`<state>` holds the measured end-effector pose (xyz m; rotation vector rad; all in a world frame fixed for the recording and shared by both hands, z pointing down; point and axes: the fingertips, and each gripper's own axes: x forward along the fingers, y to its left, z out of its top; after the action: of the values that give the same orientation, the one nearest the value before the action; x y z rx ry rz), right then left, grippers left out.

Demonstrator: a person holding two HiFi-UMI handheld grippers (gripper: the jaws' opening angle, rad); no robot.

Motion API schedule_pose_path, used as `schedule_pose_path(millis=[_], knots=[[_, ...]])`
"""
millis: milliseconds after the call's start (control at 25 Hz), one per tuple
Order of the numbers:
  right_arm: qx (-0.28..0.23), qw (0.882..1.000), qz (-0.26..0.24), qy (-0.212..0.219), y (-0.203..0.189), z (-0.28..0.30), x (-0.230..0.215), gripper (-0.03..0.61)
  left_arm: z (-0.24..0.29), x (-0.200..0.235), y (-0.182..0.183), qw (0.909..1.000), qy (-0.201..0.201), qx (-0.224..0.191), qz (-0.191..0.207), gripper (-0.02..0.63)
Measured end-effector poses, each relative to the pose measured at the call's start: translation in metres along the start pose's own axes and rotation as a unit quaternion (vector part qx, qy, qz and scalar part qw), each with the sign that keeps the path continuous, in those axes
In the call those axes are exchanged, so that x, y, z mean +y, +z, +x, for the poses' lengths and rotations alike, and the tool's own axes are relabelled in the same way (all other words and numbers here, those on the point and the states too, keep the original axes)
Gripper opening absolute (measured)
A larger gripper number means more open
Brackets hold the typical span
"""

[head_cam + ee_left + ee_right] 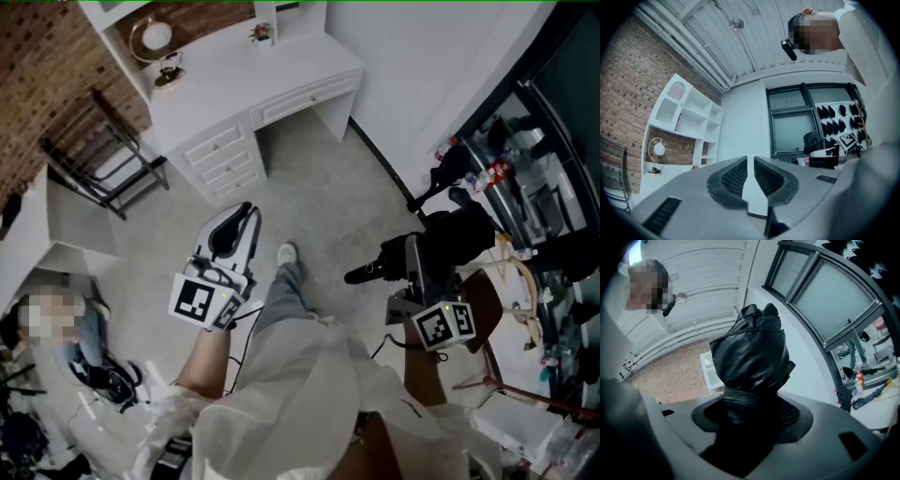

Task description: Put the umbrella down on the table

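Right gripper (752, 417) clamps black umbrella (751, 350), furled, glossy crinkled fabric

Brick wall (33, 94), white desk (234, 75), grey floor (319, 192), dark-framed window (800, 127), black folding chair (94, 167)

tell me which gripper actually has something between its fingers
The right gripper: its fingers are clamped on the black folded umbrella. The left gripper has its fingers close together with nothing between them.
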<state>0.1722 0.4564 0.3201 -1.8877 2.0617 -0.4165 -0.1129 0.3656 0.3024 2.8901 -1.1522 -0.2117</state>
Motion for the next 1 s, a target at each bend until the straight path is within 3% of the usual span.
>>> schedule_pose_path(millis=[440,1000], knots=[[-0.007,1.000,-0.001,-0.009,0.006,0.099,-0.015,0.278,0.099,0.060,-0.020,0.9995,-0.031,0.007,-0.008,0.061],[-0.001,1.000,-0.014,-0.018,-0.004,0.255,0.003,0.278,0.185,0.188,-0.034,0.9980,-0.058,0.016,-0.020,0.061]])
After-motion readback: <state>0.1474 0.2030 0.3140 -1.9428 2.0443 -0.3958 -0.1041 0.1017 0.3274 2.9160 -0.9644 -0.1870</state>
